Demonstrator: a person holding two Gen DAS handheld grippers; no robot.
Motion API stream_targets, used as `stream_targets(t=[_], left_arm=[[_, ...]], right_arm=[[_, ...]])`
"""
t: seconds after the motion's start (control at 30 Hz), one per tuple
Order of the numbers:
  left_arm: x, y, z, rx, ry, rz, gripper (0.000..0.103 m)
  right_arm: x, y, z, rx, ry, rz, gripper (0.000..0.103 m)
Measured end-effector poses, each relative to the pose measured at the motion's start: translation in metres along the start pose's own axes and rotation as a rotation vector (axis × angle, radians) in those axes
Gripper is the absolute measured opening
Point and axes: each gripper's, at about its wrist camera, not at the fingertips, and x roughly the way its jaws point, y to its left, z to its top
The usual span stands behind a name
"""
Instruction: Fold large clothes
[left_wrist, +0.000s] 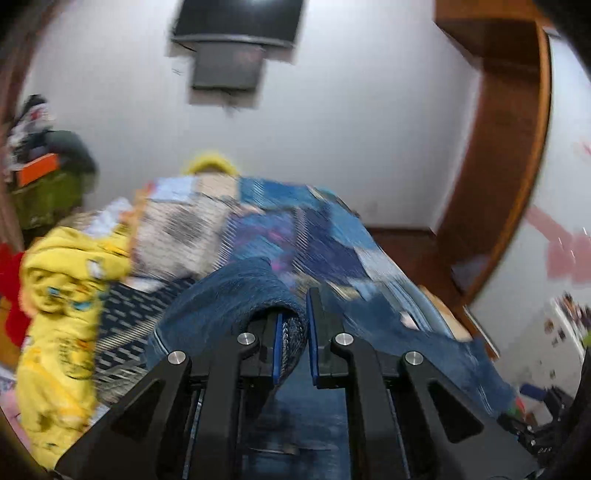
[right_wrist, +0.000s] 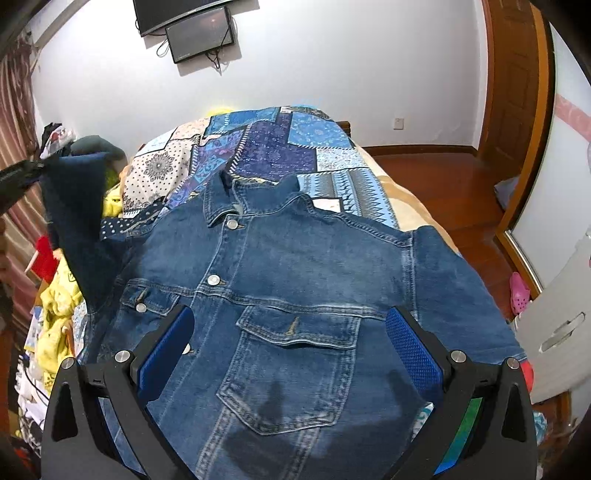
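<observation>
Denim jacket (right_wrist: 295, 295) lies front-up on the bed, over a blue patchwork bedspread (right_wrist: 280, 147); it fills the centre and lower part of the right wrist view, collar toward the upper centre, buttons and chest pocket visible.

Left tongs (left_wrist: 293, 325): closed tight on a fold of the jacket's sleeve (left_wrist: 229, 295), denim pinched between the blue pads. In the right wrist view the same sleeve (right_wrist: 74, 206) hangs lifted at the left edge of the frame, raised clear of the bed, with the left tongs (right_wrist: 35, 168) at its top end. Left wrist view is motion-blurred.

Right tongs (right_wrist: 290, 354): spread wide, nothing between the pads, above the lower chest area of the jacket. Whether they touch the cloth cannot be told.

Yellow garment (left_wrist: 62, 314) heaped at the left of the frame beside the bed. Dark screen (right_wrist: 201, 35) on the white wall, top of frame.
</observation>
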Motion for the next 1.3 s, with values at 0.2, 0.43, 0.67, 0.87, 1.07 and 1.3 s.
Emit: stream_targets(t=[0.2, 0.43, 0.67, 0.87, 1.07, 1.3], left_arm=[[0.055, -0.071, -0.053, 0.104, 0.2, -0.086, 0.011], [0.087, -0.115, -0.123, 0.17, 0.393, -0.132, 0.011], [0.092, -0.107, -0.15, 0.09, 0.512, -0.165, 0.037], [0.062, -0.087, -0.14, 0.047, 0.496, -0.186, 0.068], [0.039, -0.029, -0.121, -0.189, 0.43, -0.2, 0.092], [0.069, 0.022, -0.144, -0.538, 0.539, -0.33, 0.092]], right_arm=[[0.001, -0.02, -0.007, 0.042, 0.015, 0.009, 0.103], [-0.004, -0.034, -0.015, 0.066, 0.033, 0.0, 0.103], [-0.009, -0.038, -0.019, 0.064, 0.041, -0.008, 0.103], [-0.01, -0.041, -0.022, 0.045, 0.047, -0.026, 0.103], [-0.01, -0.058, -0.025, 0.081, 0.043, -0.053, 0.103], [-0.009, -0.089, -0.031, 0.153, 0.059, -0.094, 0.103]])
